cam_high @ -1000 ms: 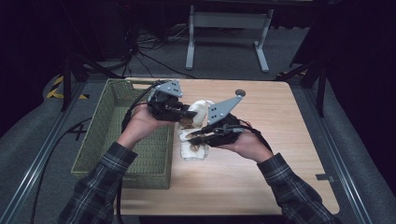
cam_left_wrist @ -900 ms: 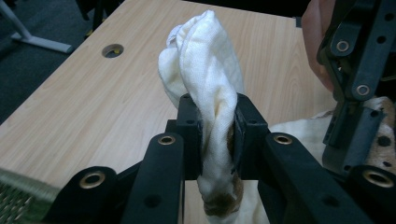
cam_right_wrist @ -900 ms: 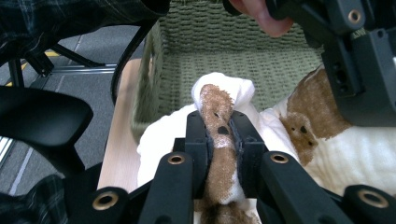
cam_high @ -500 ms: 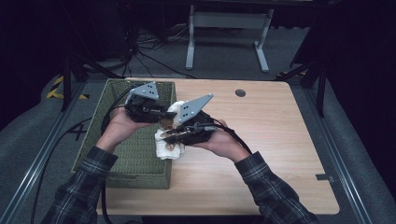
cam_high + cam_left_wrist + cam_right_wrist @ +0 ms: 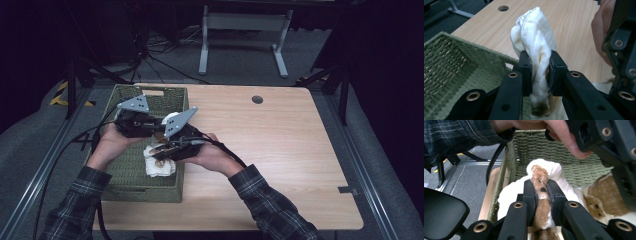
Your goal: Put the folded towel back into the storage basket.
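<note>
— What are you holding there?

— I'm gripping a white cloth (image 5: 159, 165) with brown patches, using both tools at once. My left gripper (image 5: 539, 72) is pinching a bunched fold of it: in the left gripper view the jaws are pressing in on the fabric from both sides, and the white fold is sticking up past the tips. My right gripper (image 5: 541, 191) is doing the same on a brown-marked fold, with the jaws nearly closed and the cloth squeezed between them.

— And where is the cloth sitting?

— From the high view it's hanging over the near right part of the green woven basket (image 5: 150, 98), under my two grippers. The basket is standing at the left end of the wooden table (image 5: 280, 145), with its right wall beside my right hand (image 5: 207, 155).

— Are your hands close together?

— Very. My left hand (image 5: 112, 145) is reaching over the basket, and the two grippers are almost touching. In the right gripper view, I'm seeing more brown-patched cloth spreading to the right, against the basket's inner wall.
</note>
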`<action>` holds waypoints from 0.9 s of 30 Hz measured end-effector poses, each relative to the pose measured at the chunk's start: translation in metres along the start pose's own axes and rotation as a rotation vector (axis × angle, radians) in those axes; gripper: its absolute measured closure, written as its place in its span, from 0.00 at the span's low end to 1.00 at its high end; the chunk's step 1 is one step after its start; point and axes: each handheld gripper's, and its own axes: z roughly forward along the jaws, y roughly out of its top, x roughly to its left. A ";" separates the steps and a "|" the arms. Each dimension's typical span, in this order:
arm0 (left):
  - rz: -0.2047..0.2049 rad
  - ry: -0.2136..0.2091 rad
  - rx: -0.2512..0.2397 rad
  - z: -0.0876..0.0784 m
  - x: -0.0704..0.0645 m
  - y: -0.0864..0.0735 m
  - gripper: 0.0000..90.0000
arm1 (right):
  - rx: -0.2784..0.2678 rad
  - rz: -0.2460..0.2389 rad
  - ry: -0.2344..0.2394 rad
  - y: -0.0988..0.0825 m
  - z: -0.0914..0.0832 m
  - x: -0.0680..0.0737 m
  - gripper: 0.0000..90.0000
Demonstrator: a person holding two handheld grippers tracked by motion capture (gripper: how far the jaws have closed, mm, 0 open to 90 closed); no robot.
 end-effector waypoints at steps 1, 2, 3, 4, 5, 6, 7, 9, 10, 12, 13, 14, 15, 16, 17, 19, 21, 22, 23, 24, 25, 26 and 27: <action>-0.002 0.000 0.000 0.000 0.000 -0.002 0.85 | 0.005 0.003 0.004 0.000 0.003 0.000 0.89; 0.002 -0.001 0.001 0.000 0.000 -0.004 0.85 | 0.011 0.001 0.006 -0.001 0.007 0.001 0.89; 0.004 -0.002 0.005 0.000 -0.001 -0.006 0.85 | 0.014 0.003 0.009 -0.002 0.009 0.001 0.89; 0.001 -0.004 0.008 0.001 -0.001 -0.008 0.85 | 0.017 0.008 0.012 -0.004 0.012 0.001 0.89; -0.004 -0.005 0.010 0.001 -0.001 -0.009 0.85 | 0.018 0.007 0.016 -0.005 0.015 0.001 0.89; -0.006 -0.007 0.009 0.002 -0.001 -0.011 0.85 | 0.022 0.006 0.017 -0.006 0.017 0.002 0.89; -0.006 -0.007 0.011 0.003 -0.001 -0.012 0.85 | 0.025 0.007 0.018 -0.007 0.019 0.002 0.89; -0.003 -0.009 0.027 0.004 -0.001 -0.013 0.85 | 0.039 0.006 0.017 -0.011 0.023 0.004 0.88; -0.003 -0.011 0.029 0.004 -0.001 -0.013 0.85 | 0.038 0.008 0.019 -0.013 0.025 0.004 0.88; -0.002 -0.010 0.031 0.005 -0.001 -0.013 0.85 | 0.040 0.013 0.014 -0.015 0.026 0.004 0.88; -0.009 -0.011 0.030 0.006 -0.001 -0.013 0.85 | 0.040 0.015 0.014 -0.017 0.027 0.004 0.88; -0.005 -0.010 0.031 0.006 -0.001 -0.013 0.85 | 0.041 0.022 0.011 -0.019 0.027 0.004 0.87; -0.009 -0.013 0.034 0.007 -0.001 -0.013 0.85 | 0.045 0.022 0.011 -0.021 0.027 0.004 0.87; -0.005 -0.011 0.036 0.007 -0.001 -0.012 0.85 | 0.049 0.029 0.010 -0.023 0.029 0.004 0.84; 0.002 -0.011 0.040 0.008 0.000 -0.012 0.85 | 0.056 0.030 0.011 -0.024 0.030 0.004 0.81; -0.001 -0.014 0.043 0.009 0.000 -0.012 0.85 | 0.065 0.030 -0.002 -0.025 0.031 0.004 0.72; -0.008 -0.011 0.036 0.010 0.001 -0.012 0.85 | 0.064 0.031 -0.010 -0.025 0.029 0.003 0.67; -0.013 -0.012 0.038 0.011 0.001 -0.012 0.85 | 0.062 0.033 -0.016 -0.024 0.028 0.003 0.65; -0.016 -0.010 0.036 0.011 0.001 -0.012 0.85 | 0.061 0.036 -0.021 -0.024 0.026 0.003 0.63; -0.019 -0.009 0.032 0.011 0.001 -0.012 0.84 | 0.055 0.033 -0.029 -0.024 0.024 0.002 0.61; -0.026 -0.004 0.033 0.011 0.001 -0.012 0.85 | 0.050 0.036 -0.037 -0.024 0.021 0.001 0.60; -0.032 0.000 0.031 0.011 0.002 -0.012 0.85 | 0.048 0.038 -0.044 -0.024 0.018 0.000 0.58; -0.028 0.006 0.028 0.011 0.003 -0.011 0.84 | 0.043 0.040 -0.051 -0.025 0.015 0.000 0.57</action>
